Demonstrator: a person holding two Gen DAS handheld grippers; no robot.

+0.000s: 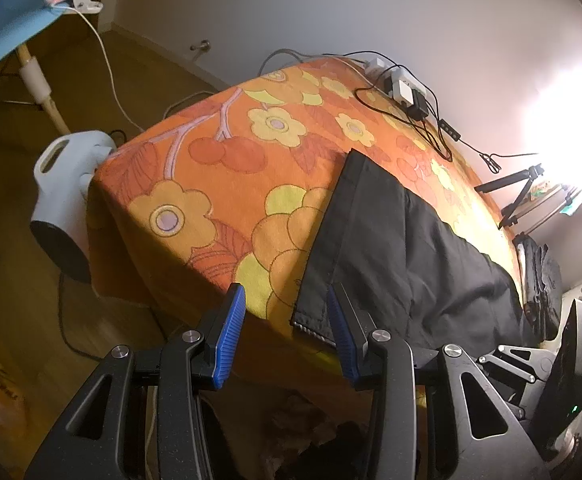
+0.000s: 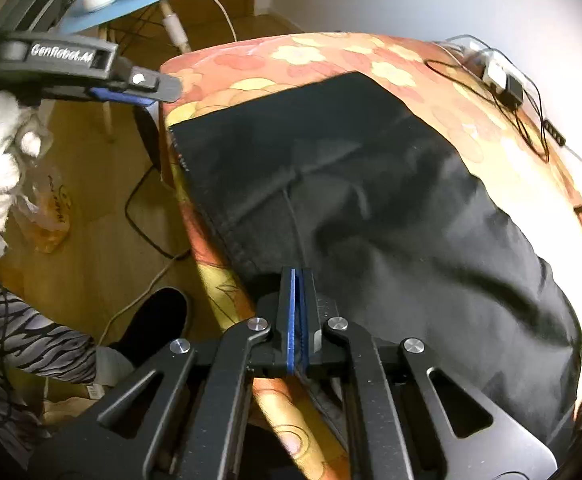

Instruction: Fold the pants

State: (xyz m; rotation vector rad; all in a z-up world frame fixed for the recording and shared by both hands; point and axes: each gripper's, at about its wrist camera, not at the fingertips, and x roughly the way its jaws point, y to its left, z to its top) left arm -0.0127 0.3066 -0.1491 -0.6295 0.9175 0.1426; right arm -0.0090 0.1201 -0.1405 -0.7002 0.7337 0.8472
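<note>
Black pants [image 1: 403, 248] lie flat on a table covered by an orange flowered cloth [image 1: 211, 184]. My left gripper [image 1: 287, 304] is open, its blue pads either side of the pants' near hem corner at the table's front edge. It also shows in the right wrist view [image 2: 143, 94], just off the table's left corner. In the right wrist view the pants [image 2: 371, 208] spread across the table. My right gripper [image 2: 298, 280] is shut on the pants' near edge at the table's front edge.
A power strip with chargers and cables [image 1: 403, 92] lies at the table's far side. A white heater [image 1: 71, 184] stands on the floor left of the table, beside a blue chair [image 1: 7, 28]. A bright lamp [image 1: 571, 120] glares at right. My shoe [image 2: 151, 324] is beside the table.
</note>
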